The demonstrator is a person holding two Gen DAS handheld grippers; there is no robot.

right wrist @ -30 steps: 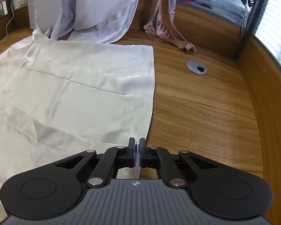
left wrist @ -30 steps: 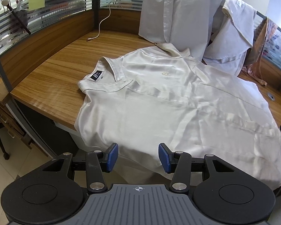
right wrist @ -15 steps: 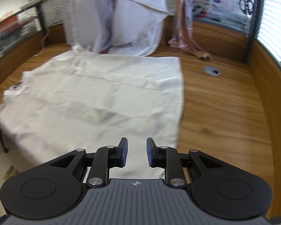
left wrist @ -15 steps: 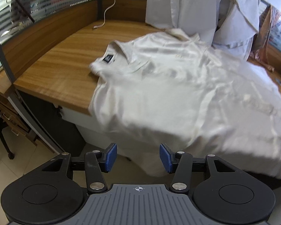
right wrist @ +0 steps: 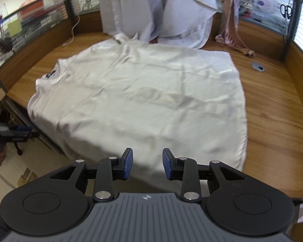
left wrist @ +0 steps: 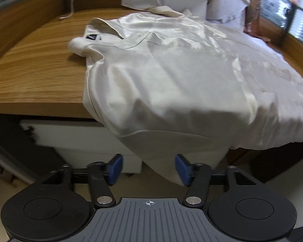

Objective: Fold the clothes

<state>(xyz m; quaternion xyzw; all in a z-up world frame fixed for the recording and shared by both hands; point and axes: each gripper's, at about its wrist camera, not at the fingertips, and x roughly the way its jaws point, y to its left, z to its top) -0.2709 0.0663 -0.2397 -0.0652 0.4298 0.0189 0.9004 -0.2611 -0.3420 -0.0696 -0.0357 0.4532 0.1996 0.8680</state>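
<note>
Satiny cloth on grained wood

Ahead of the fingers, the shirt is showing a soft sheen; the desk is looking smooth.

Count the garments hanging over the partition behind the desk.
3, maybe more hidden: a pale shirt at left, another pale shirt overlapping it at right, and a pink patterned cloth farther right.

A: cream satin collared shirt, dark neck label. Desk?
B: brown wood-grain desk top. Pale lilac-grey hanging shirts upper centre, pink patterned cloth upper right. Blue gripper pads.
</note>
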